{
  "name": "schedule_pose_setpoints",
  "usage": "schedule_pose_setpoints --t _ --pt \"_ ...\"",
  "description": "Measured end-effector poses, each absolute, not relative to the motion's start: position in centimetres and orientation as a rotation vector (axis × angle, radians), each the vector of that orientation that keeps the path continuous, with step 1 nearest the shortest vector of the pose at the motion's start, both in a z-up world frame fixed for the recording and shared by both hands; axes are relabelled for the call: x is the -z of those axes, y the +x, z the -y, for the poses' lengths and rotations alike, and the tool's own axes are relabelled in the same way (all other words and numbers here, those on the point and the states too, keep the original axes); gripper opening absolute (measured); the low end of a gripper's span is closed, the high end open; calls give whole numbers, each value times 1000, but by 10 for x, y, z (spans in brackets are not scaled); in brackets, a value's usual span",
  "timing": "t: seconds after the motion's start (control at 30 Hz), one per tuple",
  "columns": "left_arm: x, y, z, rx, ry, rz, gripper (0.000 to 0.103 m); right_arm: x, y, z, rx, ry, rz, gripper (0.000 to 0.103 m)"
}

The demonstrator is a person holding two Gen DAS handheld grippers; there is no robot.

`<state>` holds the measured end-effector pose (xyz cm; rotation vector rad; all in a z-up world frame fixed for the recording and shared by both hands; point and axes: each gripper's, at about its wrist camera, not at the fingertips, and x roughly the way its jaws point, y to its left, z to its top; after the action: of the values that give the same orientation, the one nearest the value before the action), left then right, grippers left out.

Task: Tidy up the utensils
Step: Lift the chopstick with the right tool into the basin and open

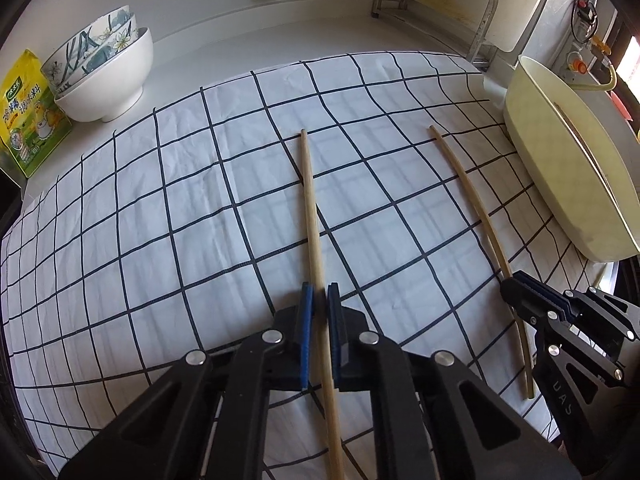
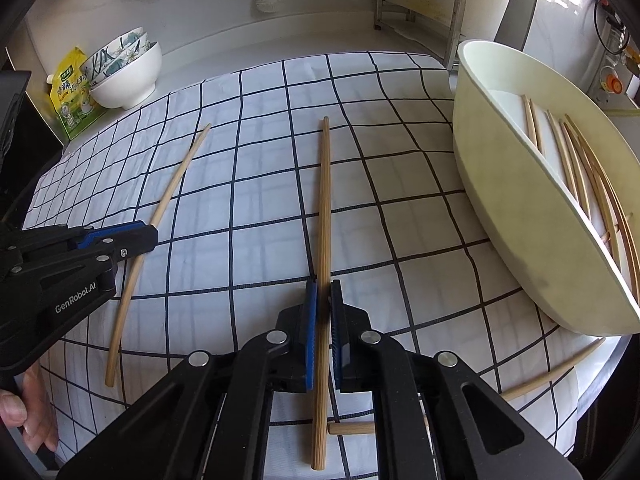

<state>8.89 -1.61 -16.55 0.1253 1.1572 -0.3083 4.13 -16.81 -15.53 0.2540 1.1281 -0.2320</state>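
Observation:
My left gripper (image 1: 320, 294) is shut on a wooden chopstick (image 1: 310, 200) that lies along the checked cloth (image 1: 180, 208); it also shows in the right wrist view (image 2: 148, 236), with its chopstick (image 2: 176, 184). My right gripper (image 2: 324, 292) is shut on a second, ridged chopstick (image 2: 325, 208); it shows in the left wrist view (image 1: 516, 284) on that chopstick (image 1: 472, 196). A cream oval tray (image 2: 520, 208) at the right holds several chopsticks (image 2: 576, 168). Another chopstick (image 2: 556, 372) lies near the tray's front end.
Stacked bowls (image 1: 104, 64) and a yellow-green packet (image 1: 28, 116) stand at the back left. A metal rack (image 2: 420, 4) stands at the back. A short chopstick end (image 2: 352, 428) pokes out beside my right gripper. The tray shows at the right in the left wrist view (image 1: 560, 168).

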Motion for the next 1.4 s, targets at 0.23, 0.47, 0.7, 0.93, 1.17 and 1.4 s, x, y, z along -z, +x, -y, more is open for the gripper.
schedule_pose_setpoints --t 0.23,0.47,0.7,0.93,1.17,1.4 --pt "145 79 3 305 106 -1137 7 131 34 167 205 282 -1095 6" --pt "108 73 -5 284 84 -1082 7 92 31 170 142 290 -1033 6" --pt "69 68 14 288 66 -1018 7 52 22 196 127 278 -972 6" --pt "36 68 71 355 80 -950 7 25 0 253 187 290 -905 6" --pt "19 76 158 495 109 -936 7 29 -24 334 316 352 -886 6" --pt "20 91 235 585 174 -930 12 42 -37 393 402 418 -885 6"
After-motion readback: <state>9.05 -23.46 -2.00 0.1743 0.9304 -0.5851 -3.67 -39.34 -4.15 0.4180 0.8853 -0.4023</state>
